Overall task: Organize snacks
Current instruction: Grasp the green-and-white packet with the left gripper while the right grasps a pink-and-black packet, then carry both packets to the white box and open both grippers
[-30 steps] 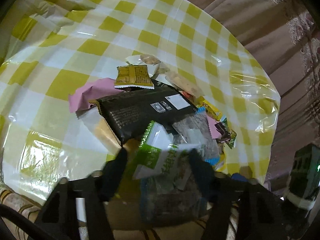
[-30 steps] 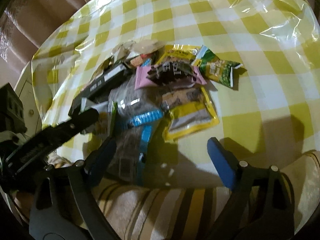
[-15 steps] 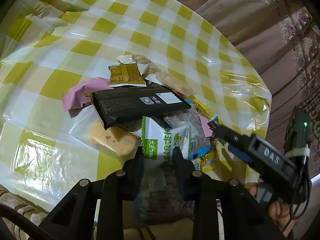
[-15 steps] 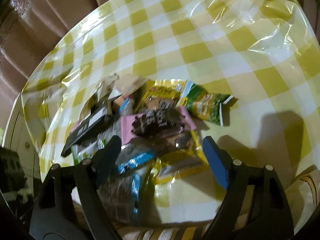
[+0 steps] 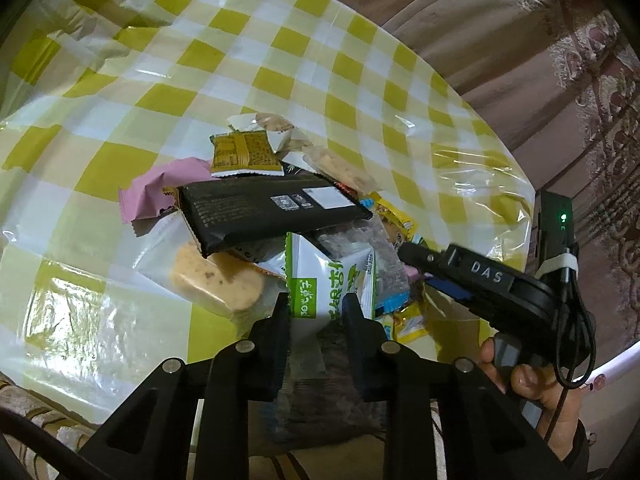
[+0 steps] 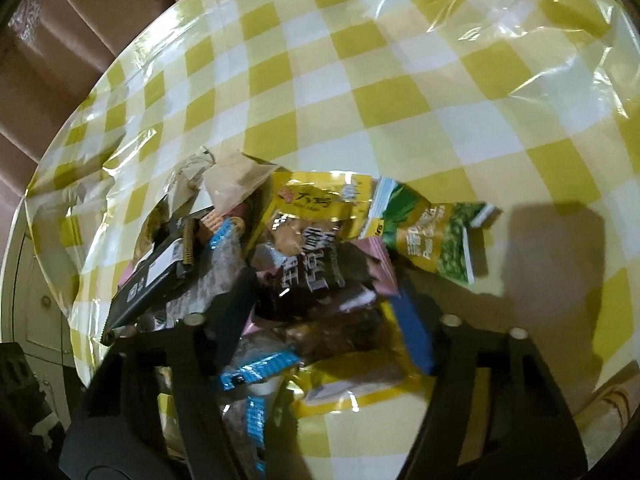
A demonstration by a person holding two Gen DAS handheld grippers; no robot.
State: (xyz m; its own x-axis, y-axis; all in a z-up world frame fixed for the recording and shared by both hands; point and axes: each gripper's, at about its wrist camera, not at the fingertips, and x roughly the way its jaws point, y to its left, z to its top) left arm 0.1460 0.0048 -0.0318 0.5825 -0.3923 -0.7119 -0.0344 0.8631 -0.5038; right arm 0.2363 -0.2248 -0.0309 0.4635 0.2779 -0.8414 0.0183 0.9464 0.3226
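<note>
Left gripper [image 5: 316, 306] now pinching green-white packet [image 5: 320, 280], jaws narrowed from spread, closing. Right gripper [image 6: 324, 304] moved in over dark packet [image 6: 312, 276], jaws closing around it, contact unclear. First picks from snack pile [image 5: 280, 216] underway.

cookie pack [image 5: 216, 280] partly under black pack [image 5: 272, 212], pkg text blurred

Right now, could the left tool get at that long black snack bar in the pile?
Probably not yet. The left tool is closing on the green-and-white packet, which sits between it and the black bar. It would need to let go first.
</note>
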